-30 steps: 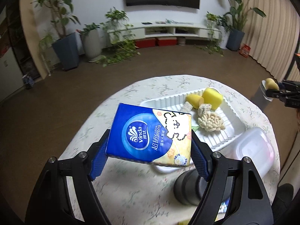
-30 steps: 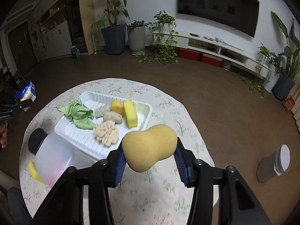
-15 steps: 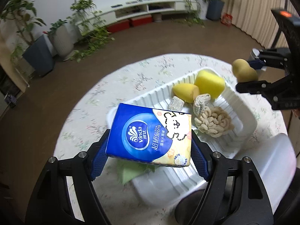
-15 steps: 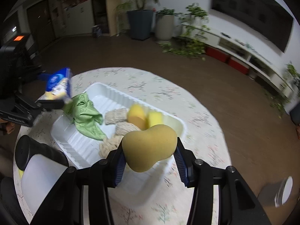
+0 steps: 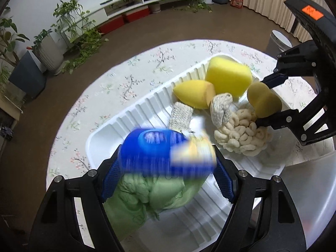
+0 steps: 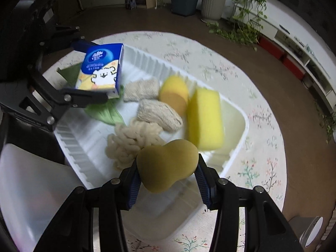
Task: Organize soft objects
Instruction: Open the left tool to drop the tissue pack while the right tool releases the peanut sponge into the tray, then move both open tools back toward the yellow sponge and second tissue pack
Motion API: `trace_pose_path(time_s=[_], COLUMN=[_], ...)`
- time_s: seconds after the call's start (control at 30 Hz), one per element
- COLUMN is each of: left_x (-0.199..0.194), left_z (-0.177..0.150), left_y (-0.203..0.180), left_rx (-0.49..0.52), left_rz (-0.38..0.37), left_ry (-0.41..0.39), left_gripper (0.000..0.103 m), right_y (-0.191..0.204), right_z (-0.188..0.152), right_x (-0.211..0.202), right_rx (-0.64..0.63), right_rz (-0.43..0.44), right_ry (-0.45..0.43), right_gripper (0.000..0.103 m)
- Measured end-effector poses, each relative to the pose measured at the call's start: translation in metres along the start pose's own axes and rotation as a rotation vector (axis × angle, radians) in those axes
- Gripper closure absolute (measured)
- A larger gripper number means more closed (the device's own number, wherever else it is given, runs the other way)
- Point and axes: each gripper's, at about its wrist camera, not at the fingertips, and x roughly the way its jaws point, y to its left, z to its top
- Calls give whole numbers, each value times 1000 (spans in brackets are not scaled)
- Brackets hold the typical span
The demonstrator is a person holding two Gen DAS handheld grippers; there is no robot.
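Round floral tabletop [image 6: 260, 130] carries our white ribbed plastic tray [image 5: 147, 109]; above it, left hand-held gripper [image 5: 168, 168] pinches the blue tissue pack [image 6: 100, 69], right hand-held gripper [image 6: 167, 173] pinches the tan gourd-shaped sponge [image 6: 167, 164], both ready to drop in.

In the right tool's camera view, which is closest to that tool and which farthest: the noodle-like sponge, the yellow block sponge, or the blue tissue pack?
1. Noodle-like sponge, just ahead-left of the right tool.
2. Yellow block sponge, ahead-right.
3. Blue tissue pack, far left, in the other tool.
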Motion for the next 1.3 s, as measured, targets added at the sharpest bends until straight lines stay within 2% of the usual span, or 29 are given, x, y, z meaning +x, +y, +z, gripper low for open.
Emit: trace_pose_path(time_s=[0.13,0.3,0.37,0.43,0.5,0.63,0.87,1.03,1.07,1.3], left_x=[3,0,-3,-5,-9,-21,-56,-95,-99,-128], left_z=[-3,-4,-4,-5,-6,-7,-12,-31,-34,-86], left_y=[-7,-2,0,3,4,8,23,37,38,28], left_rx=[30,-8,-20,-25,-30,-61,-135,-217,-228,-278], left_rz=[7,1,-10,-8,-6,-5,-1,15,15,-3], left_ry=[17,8,-3,-12,-27,-71,-184,-279,-289,-381], left_gripper=[27,26,24,16,13,6,0,0,0,0], right_y=[-3,-2,-3,-6,-9,-11,-19,-35,-38,-42], right_z=[0,-2,-5,-7,-8,-11,-20,-36,-40,-75], right_x=[3,3,1,-2,-3,-7,-25,-51,-58,-86], right_rx=[11,22,30,40,49,62,96,176,192,290], right_rz=[5,2,-5,-10,-15,-21,-42,-41,-43,-53], right_ry=[-7,-22,-33,-42,-48,-62,-110,-190,-211,-280], right_gripper=[50,47,46,43,39,30,20,6,0,0])
